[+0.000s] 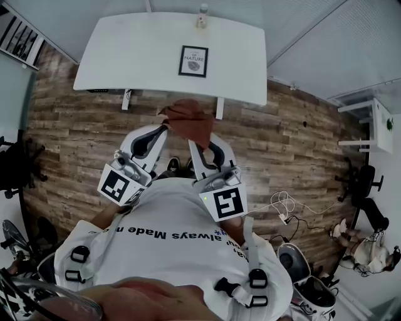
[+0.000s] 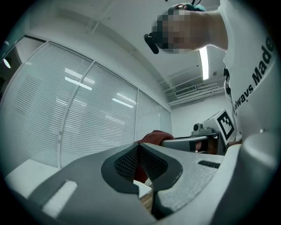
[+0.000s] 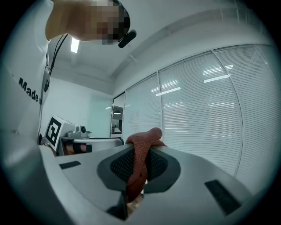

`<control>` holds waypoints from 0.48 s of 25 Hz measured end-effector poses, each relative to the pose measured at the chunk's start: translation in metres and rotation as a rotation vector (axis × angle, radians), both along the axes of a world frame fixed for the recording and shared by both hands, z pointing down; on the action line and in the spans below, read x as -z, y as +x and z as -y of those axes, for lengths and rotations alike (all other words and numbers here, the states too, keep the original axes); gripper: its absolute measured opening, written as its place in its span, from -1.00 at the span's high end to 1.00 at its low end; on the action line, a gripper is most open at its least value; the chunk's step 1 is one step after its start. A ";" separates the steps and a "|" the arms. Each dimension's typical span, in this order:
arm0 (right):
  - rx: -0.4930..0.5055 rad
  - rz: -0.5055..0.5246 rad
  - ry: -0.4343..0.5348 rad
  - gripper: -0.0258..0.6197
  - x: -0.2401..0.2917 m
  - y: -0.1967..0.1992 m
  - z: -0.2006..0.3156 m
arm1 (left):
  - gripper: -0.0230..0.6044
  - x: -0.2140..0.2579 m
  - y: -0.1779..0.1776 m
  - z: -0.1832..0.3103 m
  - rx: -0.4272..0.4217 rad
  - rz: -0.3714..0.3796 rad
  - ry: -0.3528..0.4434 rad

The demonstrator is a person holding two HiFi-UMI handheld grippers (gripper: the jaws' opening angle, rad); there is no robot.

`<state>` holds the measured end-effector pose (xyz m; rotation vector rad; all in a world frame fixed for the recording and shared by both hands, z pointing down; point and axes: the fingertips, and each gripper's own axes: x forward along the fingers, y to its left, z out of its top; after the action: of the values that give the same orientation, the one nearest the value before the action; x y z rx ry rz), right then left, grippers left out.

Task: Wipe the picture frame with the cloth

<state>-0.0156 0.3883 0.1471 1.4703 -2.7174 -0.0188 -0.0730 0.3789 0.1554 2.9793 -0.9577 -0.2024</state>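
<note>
The cloth [image 1: 188,122] is clamped in the closed jaws of the right gripper [image 3: 138,154], and a corner is pinched at the shut tips of the left gripper [image 2: 138,146], short of the table's [image 1: 125,56] near edge. The picture frame [image 1: 193,61] lies mid-table, untouched. If wiped unbraced, it could be pushed toward an edge.

Inventory: white surface [image 1: 125,56], small bottle [image 1: 202,15] upright at its far edge; wood-plank floor [image 1: 75,138]; white cable tangle [image 1: 285,205] on floor; black office chair [image 1: 363,182]; white side table [image 1: 369,125]; slatted window blinds [image 2: 88,118]
</note>
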 end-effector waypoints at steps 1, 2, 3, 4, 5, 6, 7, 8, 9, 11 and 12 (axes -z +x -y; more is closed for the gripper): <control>-0.002 0.000 -0.002 0.87 -0.001 -0.005 0.002 | 0.91 -0.001 -0.005 0.001 -0.001 0.000 -0.003; -0.004 -0.001 -0.005 0.87 -0.003 -0.010 0.004 | 0.91 -0.003 -0.011 0.002 -0.001 -0.001 -0.005; -0.007 0.000 -0.006 0.87 -0.004 -0.015 0.006 | 0.91 -0.005 -0.017 0.004 -0.002 -0.001 -0.007; -0.012 0.000 -0.008 0.87 -0.005 -0.020 0.008 | 0.91 -0.007 -0.024 0.005 -0.003 0.000 -0.011; -0.018 0.001 -0.010 0.87 -0.005 -0.024 0.010 | 0.91 -0.008 -0.030 0.006 -0.005 0.002 -0.014; -0.024 0.000 -0.013 0.87 -0.007 -0.028 0.012 | 0.91 -0.009 -0.036 0.008 -0.007 0.005 -0.016; -0.029 -0.002 -0.016 0.87 -0.008 -0.031 0.013 | 0.91 -0.011 -0.041 0.010 -0.010 0.008 -0.019; -0.032 -0.003 -0.017 0.87 -0.008 -0.034 0.015 | 0.91 -0.012 -0.044 0.011 -0.013 0.011 -0.022; -0.034 -0.005 -0.016 0.87 -0.009 -0.036 0.016 | 0.91 -0.014 -0.047 0.013 -0.015 0.012 -0.027; -0.035 -0.012 -0.019 0.87 -0.010 -0.040 0.018 | 0.91 -0.016 -0.051 0.016 -0.016 0.010 -0.034; -0.036 -0.013 -0.020 0.87 -0.010 -0.041 0.021 | 0.91 -0.016 -0.052 0.018 -0.016 0.007 -0.036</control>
<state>-0.0567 0.3675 0.1569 1.5078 -2.6727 0.0007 -0.1249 0.3607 0.1715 2.9559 -0.9271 -0.1722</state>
